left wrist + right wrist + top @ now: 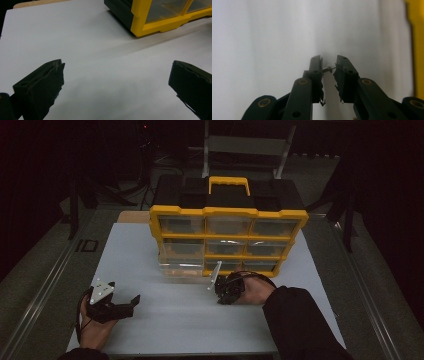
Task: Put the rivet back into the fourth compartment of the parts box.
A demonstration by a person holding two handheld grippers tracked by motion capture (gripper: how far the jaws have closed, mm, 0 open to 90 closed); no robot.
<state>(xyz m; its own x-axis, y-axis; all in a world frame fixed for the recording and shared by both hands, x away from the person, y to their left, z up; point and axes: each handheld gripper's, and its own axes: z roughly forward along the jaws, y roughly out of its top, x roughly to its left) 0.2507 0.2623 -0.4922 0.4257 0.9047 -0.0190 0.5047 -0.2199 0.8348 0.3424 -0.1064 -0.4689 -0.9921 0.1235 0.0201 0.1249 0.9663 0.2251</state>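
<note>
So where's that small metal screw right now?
The small metal screw is pinched between the right hand-held gripper jaws in the right gripper view, over the white table, just before the yellow drawer organizer.

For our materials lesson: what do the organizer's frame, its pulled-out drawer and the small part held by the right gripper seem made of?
Organizer frame: likely moulded plastic, opaque yellow, matte.
Pulled-out drawer: clear plastic, see-through walls.
Small part: probably metal, silvery glint, pinched in the right gripper; too small to be sure.
</note>
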